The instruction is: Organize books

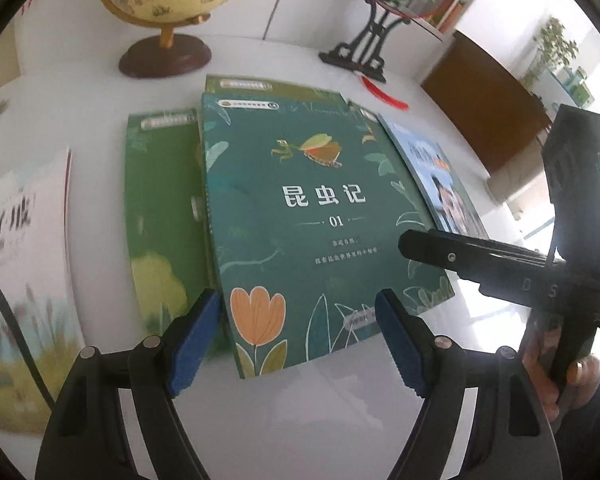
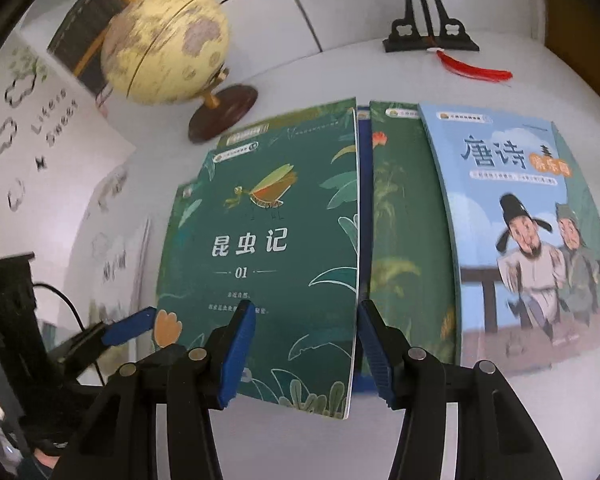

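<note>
- Our left gripper (image 1: 298, 336) hangs at the bottom of its own view with the blue pads (image 1: 196, 336) wide apart, empty, straddling the near edge of the dark green insect book (image 1: 300, 216).
- Our right gripper (image 2: 306, 354) is also parted and grips nothing; its jaws bracket the book's lower right corner, which looks slightly lifted.
- That insect book lies centre frame on the white table (image 1: 300, 420), on top of other green volumes. We judge it a thin, light, flexible paperback with a smooth, possibly slippery cover; pinching the raised right edge near the corner seems best.
- To its right, the blue poetry book (image 2: 520, 220) overlaps another green book (image 2: 404, 240); a lighter green book (image 1: 160, 216) lies left.
- Far back, the globe (image 2: 164, 48) and the black fan stand (image 2: 428, 36) with its red tassel (image 2: 476, 70) limit room for sliding books away.
</note>
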The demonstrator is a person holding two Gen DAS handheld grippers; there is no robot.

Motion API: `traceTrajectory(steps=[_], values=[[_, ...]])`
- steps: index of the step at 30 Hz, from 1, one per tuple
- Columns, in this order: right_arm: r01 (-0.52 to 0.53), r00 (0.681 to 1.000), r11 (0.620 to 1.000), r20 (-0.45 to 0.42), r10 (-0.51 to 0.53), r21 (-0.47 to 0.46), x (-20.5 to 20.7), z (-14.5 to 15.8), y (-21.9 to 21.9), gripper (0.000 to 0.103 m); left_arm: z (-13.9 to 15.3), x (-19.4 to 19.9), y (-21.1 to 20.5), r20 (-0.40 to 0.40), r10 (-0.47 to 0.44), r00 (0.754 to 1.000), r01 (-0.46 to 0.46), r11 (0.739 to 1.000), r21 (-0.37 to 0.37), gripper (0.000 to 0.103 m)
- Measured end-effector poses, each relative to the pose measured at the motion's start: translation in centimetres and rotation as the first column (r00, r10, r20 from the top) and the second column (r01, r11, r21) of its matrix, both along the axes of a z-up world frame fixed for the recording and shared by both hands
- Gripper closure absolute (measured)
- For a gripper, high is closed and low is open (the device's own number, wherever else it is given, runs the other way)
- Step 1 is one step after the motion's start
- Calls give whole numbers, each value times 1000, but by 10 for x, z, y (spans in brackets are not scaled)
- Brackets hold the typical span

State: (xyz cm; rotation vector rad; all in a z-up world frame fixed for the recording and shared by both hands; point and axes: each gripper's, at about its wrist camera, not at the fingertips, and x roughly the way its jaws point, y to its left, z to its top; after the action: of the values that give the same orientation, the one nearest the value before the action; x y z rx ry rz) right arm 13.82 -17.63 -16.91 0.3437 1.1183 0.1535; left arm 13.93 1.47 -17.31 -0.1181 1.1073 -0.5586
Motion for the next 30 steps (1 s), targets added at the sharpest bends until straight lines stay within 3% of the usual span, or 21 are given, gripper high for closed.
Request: traceTrajectory(steps=[4,8,9,12,15,20,23,25,27,30], values=[[-46,999,999,-27,45,-15,-28,-2,8,51,-5,-20,6,-27,-4,1000,3,1000,-8,26],[-67,995,998,-72,65,-19,-45,-12,8,51,-9,-18,13,-38,55,998,-55,998,-6,27],[-62,995,998,-80,61,-18,-48,-16,6,51,-11,-15,15,-47,71,996,-72,997,-14,32],[-22,995,998,-93,28,62,-51,-23,-6,51,-19,-8,19,-97,97,991,-103,993,-54,44],[-4,996,997,-85,11,79,-49,-26,-10,51,-26,-3,18,-129,111,985,-121,990,-78,45],[31,994,979,-109,-9,200,-43,-34,-16,52,-26,-2,11,-122,127,984,-137,988,-77,45],[35,994,970,-113,-8,239,-43,-35,-14,58,-18,-5,14,-100,145,984,-152,986,-68,57],[20,996,980,-93,-1,197,-44,-28,-10,62,-6,-10,18,-72,143,987,-149,985,-82,73],[2,997,990,-71,8,144,-45,-18,-7,75,7,-15,21,-57,125,990,-131,985,-115,77],[-26,999,994,-45,31,105,-50,-5,-5,80,20,-21,16,-12,99,995,-99,988,-119,78]])
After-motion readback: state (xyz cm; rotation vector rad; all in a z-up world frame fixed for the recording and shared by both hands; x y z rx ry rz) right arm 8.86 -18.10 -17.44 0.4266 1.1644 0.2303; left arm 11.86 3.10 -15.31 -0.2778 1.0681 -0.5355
